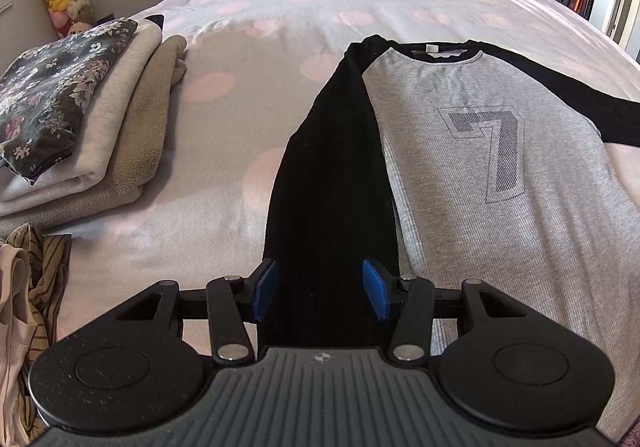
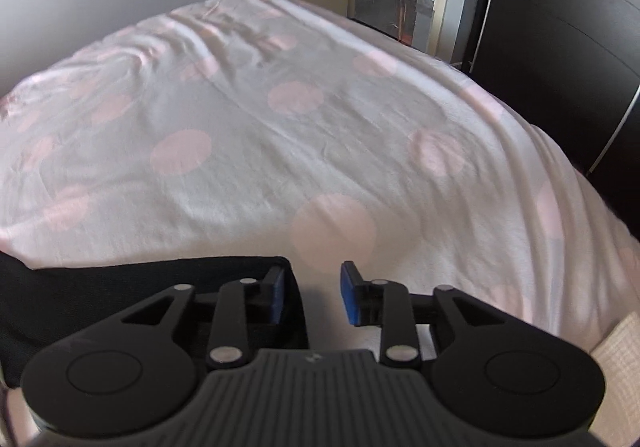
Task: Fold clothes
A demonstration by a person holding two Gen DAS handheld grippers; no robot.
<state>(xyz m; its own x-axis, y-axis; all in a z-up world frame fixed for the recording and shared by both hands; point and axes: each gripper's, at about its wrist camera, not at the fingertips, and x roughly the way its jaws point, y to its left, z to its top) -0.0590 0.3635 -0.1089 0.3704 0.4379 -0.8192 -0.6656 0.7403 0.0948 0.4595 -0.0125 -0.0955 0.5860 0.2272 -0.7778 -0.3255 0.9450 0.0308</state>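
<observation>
Grey raglan shirt [image 1: 480, 151] with black sleeves and a printed 7 lay face up on the polka-dot bed [image 1: 224, 59], collar at the far end, hem toward the near edge. Its left sleeve [image 1: 332, 167] ran straight down alongside the body toward the camera; the other sleeve [image 1: 592, 103] stretched out to the right. Left gripper [image 1: 320, 293] hovered over the near end of the left sleeve, fingers roughly half open, the black cloth lying between the blue pads [image 1: 264, 291] but not visibly pinched; nothing was held. In the right wrist view the right gripper [image 2: 314, 297] sat at the cuff end of the outstretched black sleeve [image 2: 120, 287], fingers partly open; the cuff edge lay under the left finger, with bare bedding in the gap, so no grip there either. A stack of folded garments [image 1: 80, 119] sat at far left on the bed, with a loose striped piece [image 1: 36, 287] at near left. Judgement: the shirt was laid flat and the sleeve stage was in hand, one sleeve already aligned with the body, the other not yet brought in. The next move probably calls for closing on the outstretched cuff, carrying it across the chest without dragging the body, then folding the sides in.
</observation>
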